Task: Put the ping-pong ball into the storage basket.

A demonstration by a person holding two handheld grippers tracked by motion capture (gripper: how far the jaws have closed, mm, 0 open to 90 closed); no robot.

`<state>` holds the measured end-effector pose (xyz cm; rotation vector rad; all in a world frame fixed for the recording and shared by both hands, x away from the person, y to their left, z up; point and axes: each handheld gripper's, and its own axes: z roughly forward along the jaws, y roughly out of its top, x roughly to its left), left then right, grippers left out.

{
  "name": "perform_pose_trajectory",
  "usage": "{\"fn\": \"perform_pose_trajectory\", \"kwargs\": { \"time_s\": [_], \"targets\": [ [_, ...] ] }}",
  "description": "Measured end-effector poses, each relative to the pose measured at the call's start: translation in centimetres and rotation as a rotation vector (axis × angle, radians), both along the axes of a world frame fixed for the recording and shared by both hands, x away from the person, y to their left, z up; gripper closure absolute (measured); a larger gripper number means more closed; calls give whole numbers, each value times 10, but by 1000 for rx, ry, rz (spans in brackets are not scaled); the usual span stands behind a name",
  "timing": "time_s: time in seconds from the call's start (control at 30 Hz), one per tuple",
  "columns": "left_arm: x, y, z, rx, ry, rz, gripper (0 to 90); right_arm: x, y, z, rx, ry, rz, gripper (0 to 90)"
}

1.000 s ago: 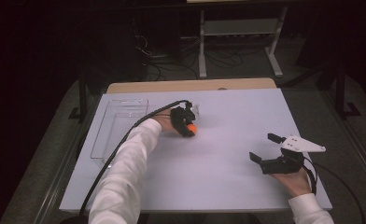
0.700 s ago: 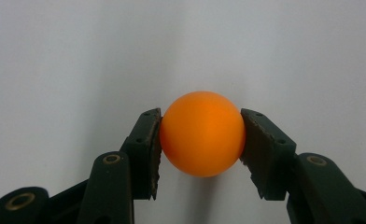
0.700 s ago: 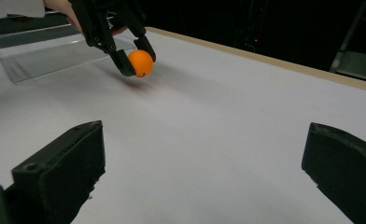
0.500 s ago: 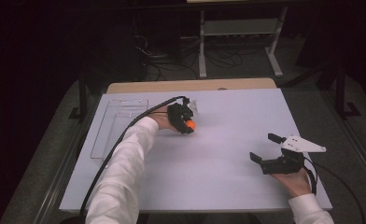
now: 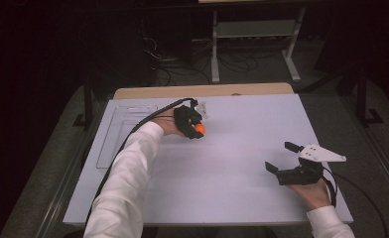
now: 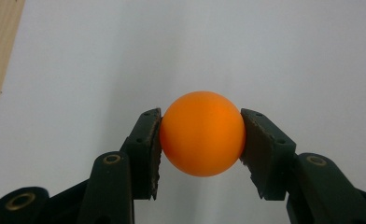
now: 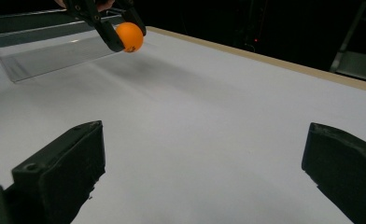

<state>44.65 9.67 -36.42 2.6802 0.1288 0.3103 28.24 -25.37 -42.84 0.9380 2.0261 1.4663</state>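
An orange ball (image 6: 202, 133) sits pinched between both pads of my left gripper (image 6: 200, 140), held clear above the white table top. From above, the ball (image 5: 199, 129) and the left gripper (image 5: 196, 128) hang over the table's far left part, beside a clear plastic tray (image 5: 120, 134). The right gripper view catches the same ball (image 7: 129, 36) lifted off the surface, its blurred shadow below it. My right gripper (image 5: 282, 157) rests near the table's front right, jaws wide apart with nothing between them, and its fingers (image 7: 64, 161) frame bare white table.
The clear tray (image 7: 36, 44) lies along the table's left side. A wooden strip (image 5: 202, 91) runs along the far edge of the white sheet (image 5: 222, 173). Beyond the table stand a metal rack (image 5: 254, 34) and cables on a dark floor.
The left gripper has lifted with the orange ball and drifted slightly toward the far side. The right gripper has stayed put.
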Motion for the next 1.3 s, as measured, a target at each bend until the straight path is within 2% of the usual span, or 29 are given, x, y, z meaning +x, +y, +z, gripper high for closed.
{"fn": "perform_pose_trajectory", "kwargs": {
  "time_s": [0.8,1.3],
  "targets": [
    [-18,14,35,-4,-48,10,505,0,1,0,-5,1,2,0],
    [-33,30,54,4,-58,20,505,0,1,-1,-1,3,2,0]
  ]
}}
